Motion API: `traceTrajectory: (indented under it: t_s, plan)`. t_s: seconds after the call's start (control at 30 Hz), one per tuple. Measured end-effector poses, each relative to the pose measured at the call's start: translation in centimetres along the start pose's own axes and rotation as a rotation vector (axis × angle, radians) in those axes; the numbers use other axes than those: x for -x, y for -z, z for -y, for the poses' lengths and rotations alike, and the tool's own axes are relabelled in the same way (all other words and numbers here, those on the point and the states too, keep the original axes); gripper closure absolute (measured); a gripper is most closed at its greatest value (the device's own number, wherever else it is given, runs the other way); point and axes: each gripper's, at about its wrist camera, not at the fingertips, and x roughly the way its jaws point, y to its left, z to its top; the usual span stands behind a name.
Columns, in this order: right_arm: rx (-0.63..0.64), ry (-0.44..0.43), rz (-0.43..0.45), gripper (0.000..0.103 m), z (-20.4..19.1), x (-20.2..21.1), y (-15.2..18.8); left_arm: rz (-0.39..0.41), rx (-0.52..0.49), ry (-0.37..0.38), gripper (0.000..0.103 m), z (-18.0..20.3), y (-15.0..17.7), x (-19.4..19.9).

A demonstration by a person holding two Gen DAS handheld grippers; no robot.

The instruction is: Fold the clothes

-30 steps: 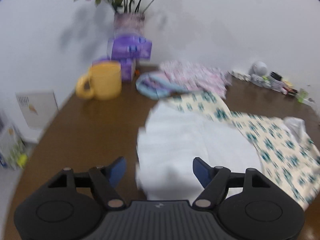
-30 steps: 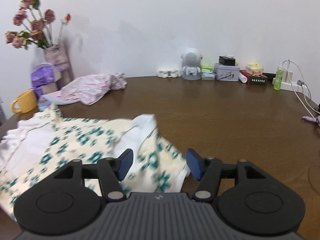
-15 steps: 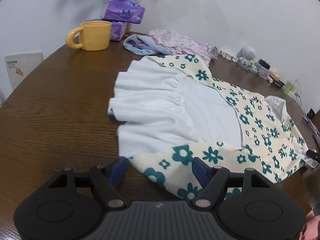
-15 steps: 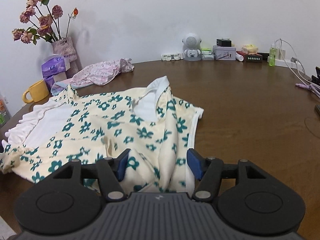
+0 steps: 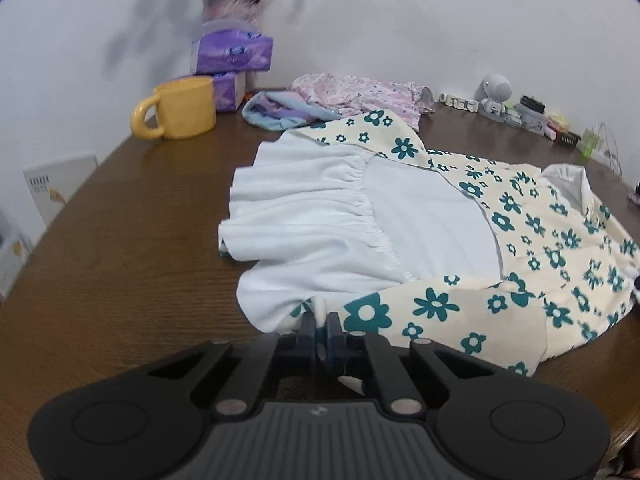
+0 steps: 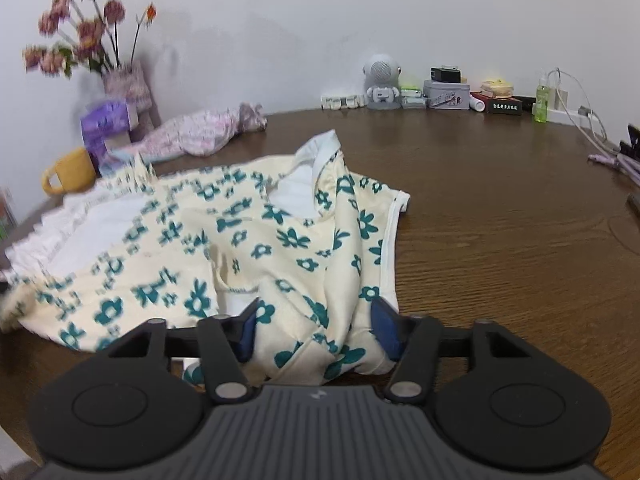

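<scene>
In the left wrist view, the left gripper (image 5: pixel 320 326), whose fingers stood wide apart half a second ago, is now pinched tight on a fold at the near hem of the cream dress with teal flower print and white frilled lining (image 5: pixel 400 216), which lies spread on the dark brown wooden table (image 5: pixel 120 248). The camera has also tipped up, so the wall and flowers show again. From the gripper, bare wood runs out toward 9 and 10 o'clock to the table's rounded edge; toward 11 o'clock stands a yellow ceramic mug (image 5: pixel 180 109), with purple tissue packs (image 5: pixel 232 54) stacked behind it. At 12 o'clock, past the dress, a crumpled pink patterned garment (image 5: pixel 360 92) lies well apart from the grip. In the right wrist view, the right gripper (image 6: pixel 316 330) has its blue pads still spread wide, as before, with bunched dress fabric (image 6: pixel 304 264) heaped between them and no pinch made; the left part of this view is now blurred. From 1 to 3 o'clock the table (image 6: pixel 500 220) is open wood. Along the far wall at 12 to 1 o'clock sit a small white robot figure (image 6: pixel 382 80), tins and boxes (image 6: pixel 446 94) and a green bottle (image 6: pixel 542 102); cables (image 6: pixel 600 136) trail near the 2 o'clock edge.
</scene>
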Motion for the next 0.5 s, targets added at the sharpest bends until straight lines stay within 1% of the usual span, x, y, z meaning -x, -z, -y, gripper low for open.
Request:
traceTrajectory:
  t_s: [0.03,0.1,0.27,0.37,0.5]
  plan:
    - [0.008,0.0,-0.007,0.071,-0.1,0.0,0.0,0.001,-0.009,-0.004,0.1,0.0,0.0,0.0]
    - [0.022,0.002,-0.019,0.075,-0.3,0.0,0.1,-0.001,-0.019,-0.018,0.1,-0.2,-0.2,-0.1]
    - [0.031,0.015,-0.026,0.075,-0.4,0.2,0.1,-0.019,-0.01,-0.014,0.099,-0.8,-0.4,-0.9]
    - [0.034,0.022,-0.027,0.074,-0.5,0.2,0.2,-0.019,0.012,-0.012,0.097,-1.3,-0.5,-0.8]
    - [0.03,0.021,-0.032,0.072,-0.3,0.2,0.1,0.006,0.033,-0.05,0.093,-2.1,-0.4,0.1]
